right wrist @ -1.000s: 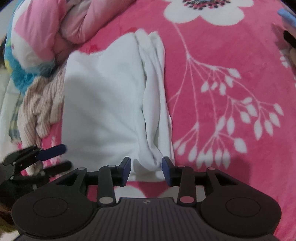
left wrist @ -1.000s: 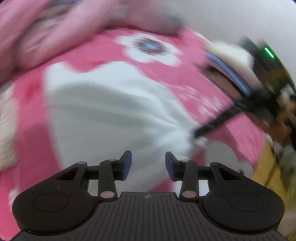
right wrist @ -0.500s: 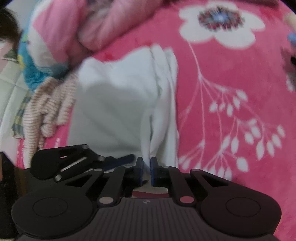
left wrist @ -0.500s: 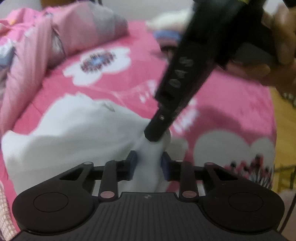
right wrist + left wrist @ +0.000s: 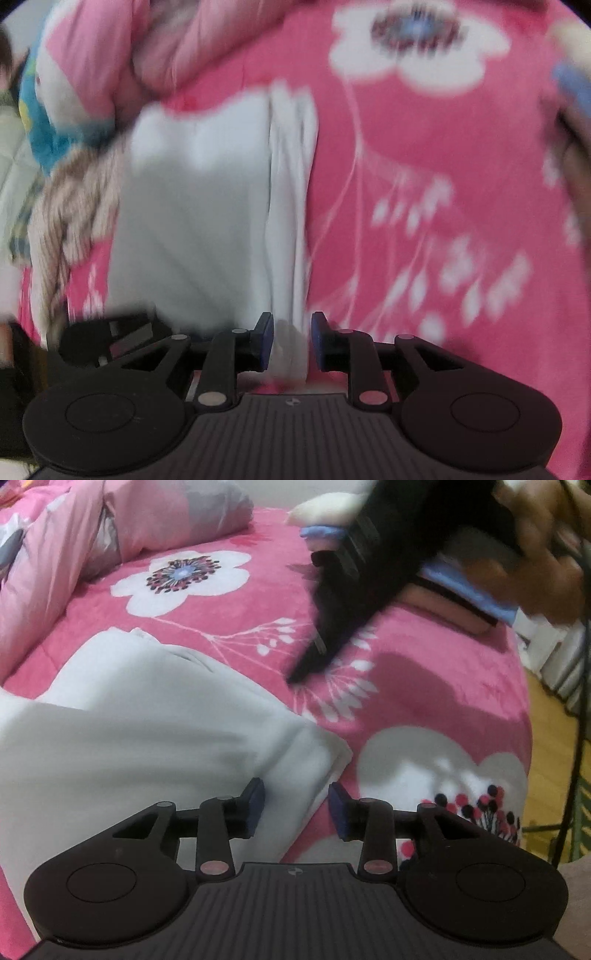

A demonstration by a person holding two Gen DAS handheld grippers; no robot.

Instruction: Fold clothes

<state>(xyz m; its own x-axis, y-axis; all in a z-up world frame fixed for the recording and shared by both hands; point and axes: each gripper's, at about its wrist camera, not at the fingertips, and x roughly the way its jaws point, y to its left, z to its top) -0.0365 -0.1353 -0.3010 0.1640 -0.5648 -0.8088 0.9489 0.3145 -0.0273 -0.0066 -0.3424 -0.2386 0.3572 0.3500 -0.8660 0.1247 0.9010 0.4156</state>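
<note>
left gripper (image 5: 295, 806) opening over white garment's (image 5: 147, 723) corner.

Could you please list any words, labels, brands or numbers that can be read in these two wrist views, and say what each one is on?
No readable words or numbers in either view.
Small round emblem on the left gripper body: too small to read.
Same emblem on the right gripper body: too small to read.
The other gripper, seen from the left wrist: too blurred to show any marking.

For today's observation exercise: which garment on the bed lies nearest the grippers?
The white garment: its corner lies between the left gripper's fingers, unlike the pink clothes heaped at the far edge.
</note>
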